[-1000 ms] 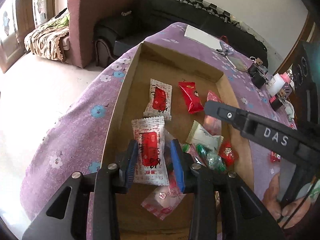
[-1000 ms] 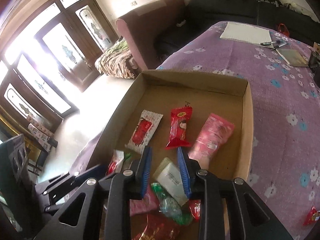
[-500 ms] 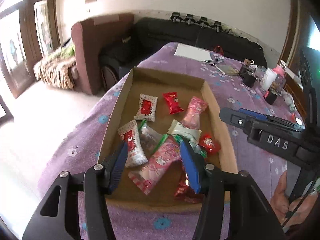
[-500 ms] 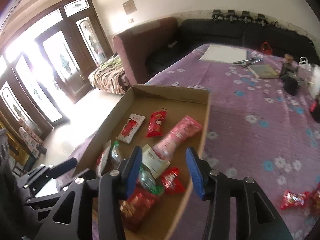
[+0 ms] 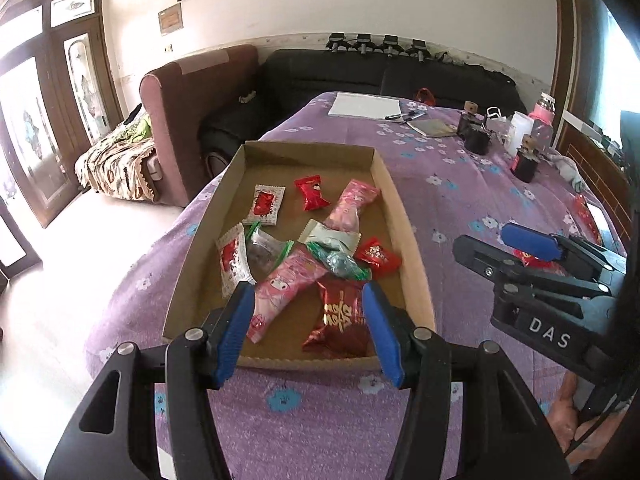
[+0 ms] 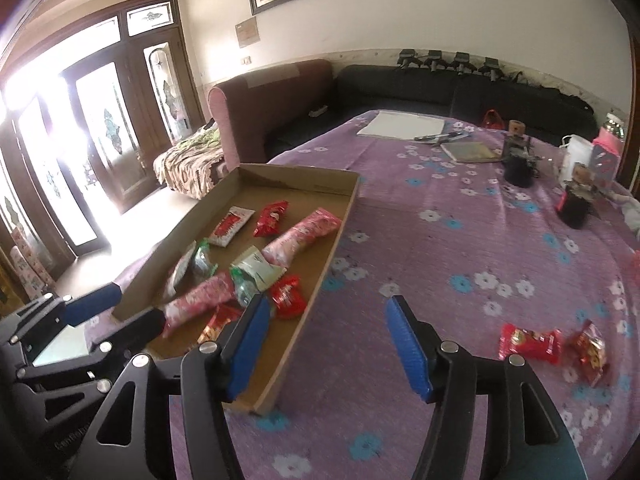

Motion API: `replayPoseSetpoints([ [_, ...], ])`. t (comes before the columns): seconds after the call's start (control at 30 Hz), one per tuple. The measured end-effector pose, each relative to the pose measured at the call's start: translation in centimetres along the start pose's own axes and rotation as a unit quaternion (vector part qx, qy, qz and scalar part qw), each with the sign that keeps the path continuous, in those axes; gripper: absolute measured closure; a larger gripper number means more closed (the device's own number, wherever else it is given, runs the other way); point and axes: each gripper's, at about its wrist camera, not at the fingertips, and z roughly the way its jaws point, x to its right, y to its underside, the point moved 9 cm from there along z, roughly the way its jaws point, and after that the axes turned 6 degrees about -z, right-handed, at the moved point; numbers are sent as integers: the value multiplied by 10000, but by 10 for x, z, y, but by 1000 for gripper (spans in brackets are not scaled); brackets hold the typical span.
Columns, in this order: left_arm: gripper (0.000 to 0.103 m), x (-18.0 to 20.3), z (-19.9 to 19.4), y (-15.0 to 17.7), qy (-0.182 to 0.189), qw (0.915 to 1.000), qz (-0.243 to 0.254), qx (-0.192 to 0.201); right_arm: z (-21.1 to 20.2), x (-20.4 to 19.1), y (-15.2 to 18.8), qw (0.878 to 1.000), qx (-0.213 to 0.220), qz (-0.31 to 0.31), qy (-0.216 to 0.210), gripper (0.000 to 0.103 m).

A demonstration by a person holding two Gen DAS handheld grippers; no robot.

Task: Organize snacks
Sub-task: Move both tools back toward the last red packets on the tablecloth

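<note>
A shallow cardboard box (image 5: 404,232) on the purple flowered cloth holds several snack packets. Among them are a long pink one (image 5: 288,284), a dark red foil one (image 5: 340,320), a white and red one (image 5: 232,260) and a pale one (image 5: 332,236). My left gripper (image 5: 307,300) hovers over the box's near end, open and holding nothing. My right gripper (image 6: 327,304) hangs over the box's right rim (image 6: 320,280) and the cloth. Its jaws are opening with nothing between them. Two red packets (image 6: 530,344) (image 6: 592,350) lie loose on the cloth to its right.
At the table's far end lie a white sheet (image 5: 364,105), pens and a notebook (image 5: 434,127). Black jars (image 6: 518,168) and a pink bottle (image 5: 542,116) stand at the far right. A dark sofa (image 5: 360,76) and an armchair (image 5: 192,120) are behind. The table edge drops off left of the box.
Both grippers have drawn back from inside the box and risen a little. Their jaws have spread, and the packets that were between them now lie in the box.
</note>
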Motion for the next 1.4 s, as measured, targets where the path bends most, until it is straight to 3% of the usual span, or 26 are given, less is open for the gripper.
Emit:
replayPoseSetpoints([
  [0.47, 48, 4, -1, 11, -192, 9997, 171, -8, -2, 17, 22, 9995, -109, 281, -14, 36],
  [1.4, 48, 13, 6, 21, -103, 9991, 369, -177, -9, 44, 44, 9981, -226, 560, 129, 36],
])
